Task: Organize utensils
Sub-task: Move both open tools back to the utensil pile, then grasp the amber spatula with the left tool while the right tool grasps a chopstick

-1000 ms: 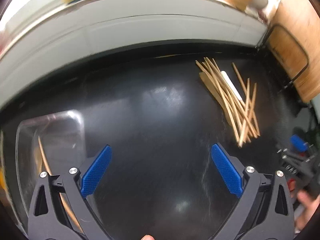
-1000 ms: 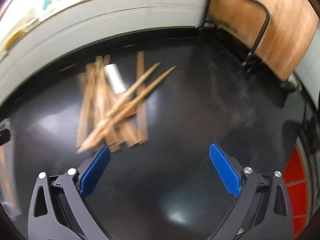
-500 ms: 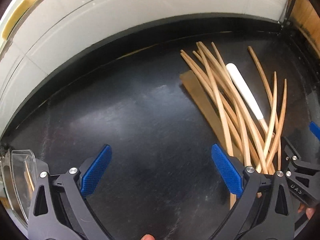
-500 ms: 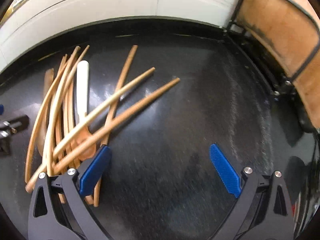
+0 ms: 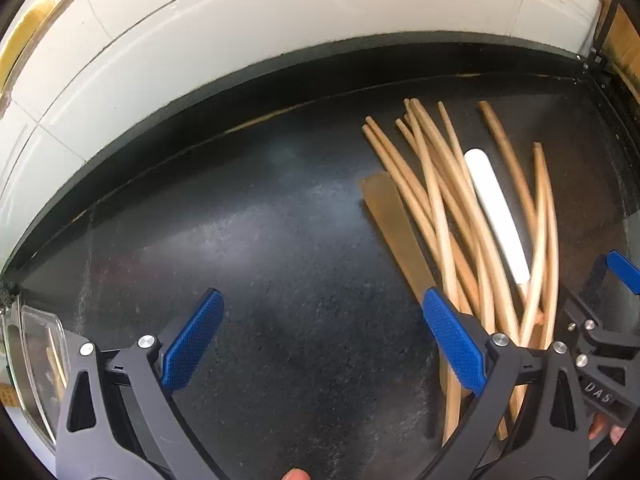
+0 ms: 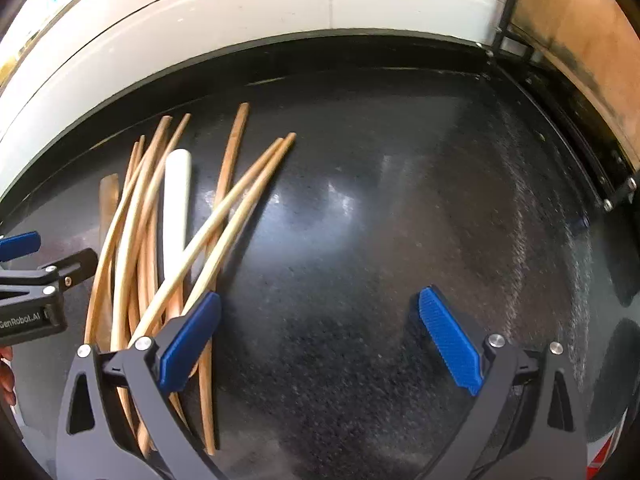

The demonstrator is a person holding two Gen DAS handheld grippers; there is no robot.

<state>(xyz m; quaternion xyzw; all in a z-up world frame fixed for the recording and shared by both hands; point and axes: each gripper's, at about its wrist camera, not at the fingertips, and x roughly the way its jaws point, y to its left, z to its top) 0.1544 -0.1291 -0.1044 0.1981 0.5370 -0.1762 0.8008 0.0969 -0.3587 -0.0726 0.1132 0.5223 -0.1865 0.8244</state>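
A loose pile of wooden chopsticks (image 5: 440, 184) lies on the black countertop (image 5: 260, 240), with a flat wooden spatula (image 5: 394, 224) and a white-handled utensil (image 5: 496, 212) among them. The same pile (image 6: 136, 220) and white handle (image 6: 176, 204) show in the right wrist view. My left gripper (image 5: 320, 336) is open and empty, its right finger at the pile's near left edge. My right gripper (image 6: 316, 336) is open and empty, its left finger over the pile's near ends. Each gripper shows in the other's view: the right (image 5: 604, 332), the left (image 6: 36, 280).
A clear plastic container (image 5: 36, 364) holding a chopstick stands at the far left. A white tiled wall (image 5: 240, 32) runs along the counter's back. A wooden board in a black wire rack (image 6: 580, 52) stands at the right end.
Both grippers have moved in toward the pile, which now looks larger and nearer. The clear container has slid to the left wrist view's edge. Both grippers stay open.
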